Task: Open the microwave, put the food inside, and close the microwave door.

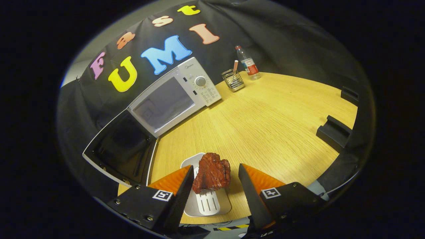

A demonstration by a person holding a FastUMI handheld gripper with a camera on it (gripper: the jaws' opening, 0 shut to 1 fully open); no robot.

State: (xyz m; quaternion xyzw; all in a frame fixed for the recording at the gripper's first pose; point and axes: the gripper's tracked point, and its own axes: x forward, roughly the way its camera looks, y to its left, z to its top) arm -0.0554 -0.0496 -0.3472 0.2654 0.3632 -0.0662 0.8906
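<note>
A reddish-brown piece of meat (212, 172) rests on a white slotted plate (207, 202) on the wooden table (272, 119). My gripper (215, 168) is open, with the meat between its fingers; the left finger is close against it and the right finger stands apart with a gap. Beyond the fingers stands the white microwave (202, 88). Its door (121, 149) is swung wide open toward me, dark inner face showing. The pale cavity (162, 104) is exposed and looks empty.
A wire holder with a stick in it (233, 80) and a plastic water bottle (249, 64) stand at the back of the table, right of the microwave. Two black brackets (333, 132) sit along the table's right edge.
</note>
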